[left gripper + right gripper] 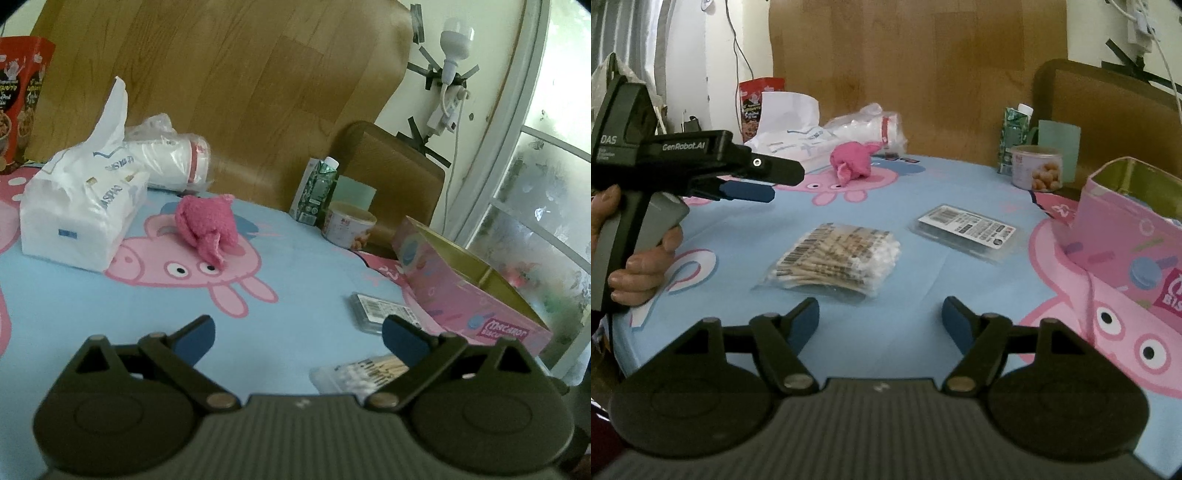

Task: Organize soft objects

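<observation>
Both grippers hover over the table with jaws wide and empty
Left gripper (298,334) faces the pink towel (208,228); right gripper (880,321) faces the cotton swabs (836,258)

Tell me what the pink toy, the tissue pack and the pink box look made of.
Pink toy: fuzzy terry-like fabric, matte with a nubby pile. Tissue pack: thin glossy plastic film, crinkled and torn open on top, white tissue inside. Pink box: printed card outside, gold lining inside; possibly tin, can't tell.

Bare cloth (879,317) ahead; cotton swab pack (834,258) mid-table, pink tin (1123,229) blocks right edge
</observation>
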`<state>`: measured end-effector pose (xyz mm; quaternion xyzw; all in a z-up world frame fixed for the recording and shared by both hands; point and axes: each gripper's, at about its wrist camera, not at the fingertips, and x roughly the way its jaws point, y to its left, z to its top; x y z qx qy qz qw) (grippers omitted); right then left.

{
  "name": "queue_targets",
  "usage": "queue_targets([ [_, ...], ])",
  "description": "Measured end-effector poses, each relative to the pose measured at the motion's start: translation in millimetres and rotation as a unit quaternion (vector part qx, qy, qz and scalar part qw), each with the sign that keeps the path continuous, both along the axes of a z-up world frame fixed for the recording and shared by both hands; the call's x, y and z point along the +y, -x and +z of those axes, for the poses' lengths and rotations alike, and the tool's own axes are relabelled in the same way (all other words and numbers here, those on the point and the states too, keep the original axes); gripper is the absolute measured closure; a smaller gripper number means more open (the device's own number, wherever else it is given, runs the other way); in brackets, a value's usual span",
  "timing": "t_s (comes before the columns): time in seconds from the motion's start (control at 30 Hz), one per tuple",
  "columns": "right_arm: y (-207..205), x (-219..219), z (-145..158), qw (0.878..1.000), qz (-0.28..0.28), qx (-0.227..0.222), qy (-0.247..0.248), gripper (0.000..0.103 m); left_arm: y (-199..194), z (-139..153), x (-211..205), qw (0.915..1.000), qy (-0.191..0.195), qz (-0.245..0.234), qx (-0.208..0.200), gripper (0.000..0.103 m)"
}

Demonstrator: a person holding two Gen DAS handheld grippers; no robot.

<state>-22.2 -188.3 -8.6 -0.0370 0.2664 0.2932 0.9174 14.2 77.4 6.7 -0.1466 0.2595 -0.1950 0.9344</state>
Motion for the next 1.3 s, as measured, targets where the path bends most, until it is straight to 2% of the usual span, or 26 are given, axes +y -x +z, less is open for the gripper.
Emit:
queue_targets([
  [0.33, 0.3, 0.2, 0.4, 1.000, 0.000, -0.001, 0.001, 0.027, 5.6, 1.6, -0.1, 0.9999, 0.003, -0.010, -0.004, 0.003],
  [0.53, 0.4, 2.6, 1.5, 1.000, 0.003, -0.001, 0.008, 0.026, 14.9, 0.4, 10.6, 0.9984, 0.043, -0.029, 0.020, 0.003],
  [0.8, -2.7, 20.6, 4.9, 0.999, 0.041, -0.003, 0.017, 0.026, 35.4, -3.6, -2.8, 0.9954, 0.045, -0.070, 0.047, 0.005],
  [1.0, -11.9, 30.5, 7.0, 0.999, 0.050, 0.006, 0.020, 0.026, 19.3, -6.1, -22.3, 0.9930, 0.040, -0.079, 0.079, 0.015],
  [1.1, -17.8, 28.3, 7.2, 0.999, 0.042, 0.020, 0.002, 0.026, 9.1, -7.3, -38.8, 0.9905, 0.030, -0.099, 0.090, 0.033],
  [1.13, -16.7, 27.7, 7.1, 0.999, 0.041, 0.023, -0.002, 0.030, 6.8, -8.4, -44.8, 0.9897, 0.025, -0.104, 0.094, 0.040],
  [1.17, -15.7, 25.9, 7.2, 0.999, 0.040, 0.022, -0.005, 0.038, 7.1, -8.0, -50.9, 0.9905, 0.016, -0.104, 0.089, 0.040],
  [1.2, -13.7, 25.5, 7.5, 0.999, 0.038, 0.020, -0.003, 0.042, 7.5, -7.1, -57.1, 0.9907, 0.005, -0.105, 0.086, 0.040],
  [1.3, -7.4, 18.1, 7.5, 1.000, 0.025, 0.009, 0.008, 0.045, 8.7, -6.2, -71.2, 0.9893, -0.009, -0.118, 0.086, 0.040],
])
